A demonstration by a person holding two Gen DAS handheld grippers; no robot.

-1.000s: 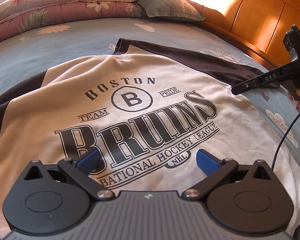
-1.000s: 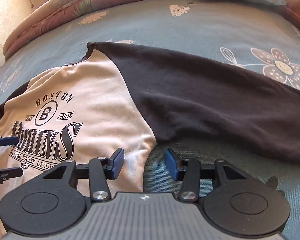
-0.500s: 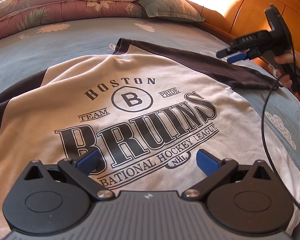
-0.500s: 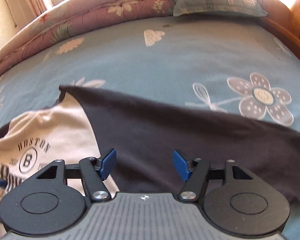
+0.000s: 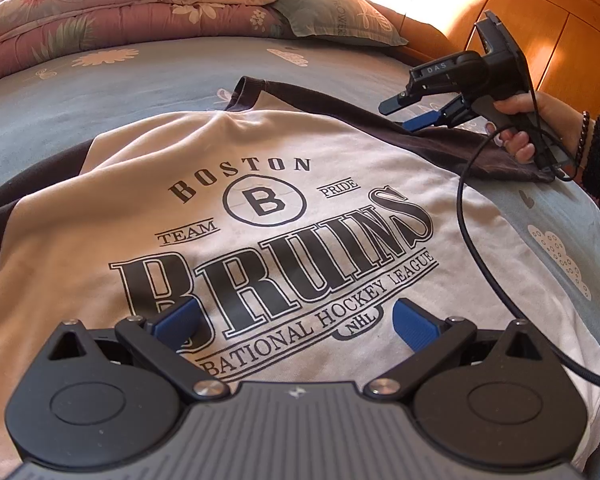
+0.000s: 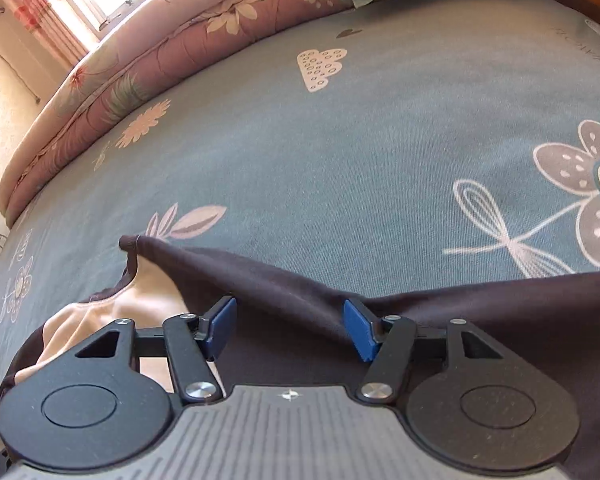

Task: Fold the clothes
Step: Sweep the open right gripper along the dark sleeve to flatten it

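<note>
A cream shirt with a black "Boston Bruins" print and dark sleeves lies flat, front up, on the bed. My left gripper hangs open over the lower part of the print, nothing between its blue pads. My right gripper is open low over the dark right sleeve, near its upper edge by the shoulder; the sleeve cloth lies under and between the pads, unpinched. In the left wrist view the right gripper points at that sleeve. The dark collar sits just left of it.
The blue flowered sheet stretches beyond the shirt. A folded pink quilt and a pillow lie at the head of the bed, wooden panels to the right. A hand holds the right gripper; its black cable trails over the shirt.
My right gripper has travelled from the shirt's side by the armpit up across the sleeve to its upper edge, rolling a little, and its jaws stand wider. The left gripper has stayed put.
</note>
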